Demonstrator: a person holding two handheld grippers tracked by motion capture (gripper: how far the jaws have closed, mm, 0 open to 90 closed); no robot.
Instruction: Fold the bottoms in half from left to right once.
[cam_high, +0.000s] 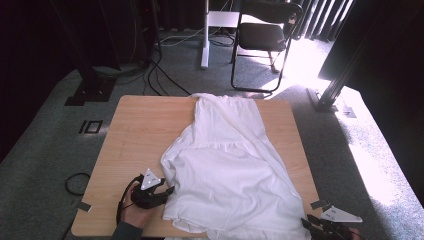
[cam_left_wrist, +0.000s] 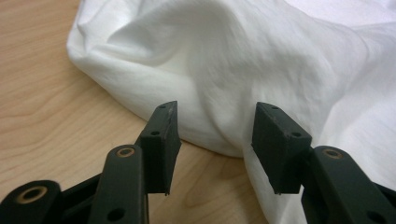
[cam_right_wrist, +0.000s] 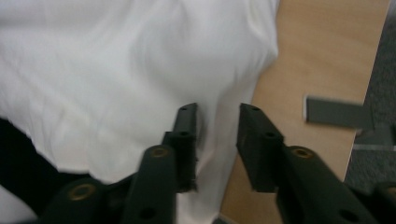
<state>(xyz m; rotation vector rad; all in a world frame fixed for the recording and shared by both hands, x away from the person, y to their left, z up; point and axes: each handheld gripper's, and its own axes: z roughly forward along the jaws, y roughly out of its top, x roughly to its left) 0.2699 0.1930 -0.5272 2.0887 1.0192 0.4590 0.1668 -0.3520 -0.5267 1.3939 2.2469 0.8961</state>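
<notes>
A white garment (cam_high: 230, 165) lies spread over the middle and right of the wooden table (cam_high: 135, 130), and its near hem hangs over the front edge. My left gripper (cam_high: 169, 191) rests on the table at the garment's left edge, held by a hand. In the left gripper view its jaws (cam_left_wrist: 215, 112) stand open, with a rounded fold of the cloth (cam_left_wrist: 210, 56) just ahead and partly between them, untouched by the pads. My right gripper (cam_high: 312, 226) hovers at the table's near right corner. Its jaws (cam_right_wrist: 217, 112) stand open above the cloth's edge (cam_right_wrist: 116, 84), gripping nothing.
Grey tape strips mark the near corners of the table (cam_high: 84, 205) (cam_right_wrist: 334, 112). A black chair (cam_high: 265, 35) and a white post stand beyond the far edge. Cables (cam_high: 75, 182) lie on the grey carpet at the left. Bare wood shows left of the garment.
</notes>
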